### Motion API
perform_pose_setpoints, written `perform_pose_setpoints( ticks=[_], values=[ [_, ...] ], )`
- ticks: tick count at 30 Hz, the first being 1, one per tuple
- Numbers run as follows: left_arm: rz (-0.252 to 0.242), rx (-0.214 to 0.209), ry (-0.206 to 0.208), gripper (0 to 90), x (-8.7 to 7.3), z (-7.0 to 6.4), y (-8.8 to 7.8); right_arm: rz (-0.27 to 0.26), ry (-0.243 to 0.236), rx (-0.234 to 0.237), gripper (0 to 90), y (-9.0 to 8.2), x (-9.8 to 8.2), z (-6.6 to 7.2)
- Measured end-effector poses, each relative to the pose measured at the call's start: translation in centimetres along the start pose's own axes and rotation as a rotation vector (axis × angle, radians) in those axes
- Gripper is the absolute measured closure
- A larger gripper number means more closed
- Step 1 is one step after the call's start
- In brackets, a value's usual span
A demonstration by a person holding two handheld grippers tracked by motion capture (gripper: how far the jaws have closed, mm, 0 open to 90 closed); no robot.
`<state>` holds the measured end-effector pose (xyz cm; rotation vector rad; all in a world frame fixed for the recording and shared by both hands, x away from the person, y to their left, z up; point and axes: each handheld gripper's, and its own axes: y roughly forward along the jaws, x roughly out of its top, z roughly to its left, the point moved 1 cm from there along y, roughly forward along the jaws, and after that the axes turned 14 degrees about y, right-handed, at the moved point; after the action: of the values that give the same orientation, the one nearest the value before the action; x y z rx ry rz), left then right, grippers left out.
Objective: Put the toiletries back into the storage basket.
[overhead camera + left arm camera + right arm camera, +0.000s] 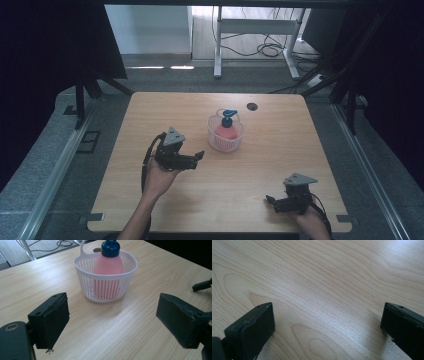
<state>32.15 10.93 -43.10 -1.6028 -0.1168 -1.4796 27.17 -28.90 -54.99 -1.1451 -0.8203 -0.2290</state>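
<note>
- Basket (226, 134), white, slotted walls, stands upright on the wooden surface (250, 170), a little past centre toward the far edge.
- Bottle (226, 129), pink with a blue pump cap, stands upright inside the basket; cap rises above the rim.
- Left gripper view: basket (106, 287) sits ahead, between the lines of the two jaws but well beyond their tips; bottle (108, 263) shows through the slots. A thin white loop handle rises from the basket's far rim.
- Left gripper (197, 157), held in the left hand (159, 179), points at the basket, near it but not touching. Jaws wide apart, nothing between them.
- Right gripper (270, 200) low at the near right of the surface, well apart from the basket, held in the right hand (311, 220).
- Right gripper view: jaws spread wide over bare wood grain, gripping nothing.
- Small dark round hole (252, 106) in the surface behind the basket.
</note>
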Motion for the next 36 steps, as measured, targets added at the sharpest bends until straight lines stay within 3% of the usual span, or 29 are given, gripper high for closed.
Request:
perform_pose_setpoints(
  ticks=[9, 36],
  values=[
    [0.003, 0.011, -0.002, 11.1, -1.4, -0.3, -1.1, -0.002, 0.000, 0.000, 0.0, 0.0, 0.0, 0.0],
    [-0.020, 0.040, -0.062, 11.1, -6.8, -0.7, -4.1, -0.002, 0.004, -0.001, 0.0, 0.0, 0.0, 0.1]
  ],
)
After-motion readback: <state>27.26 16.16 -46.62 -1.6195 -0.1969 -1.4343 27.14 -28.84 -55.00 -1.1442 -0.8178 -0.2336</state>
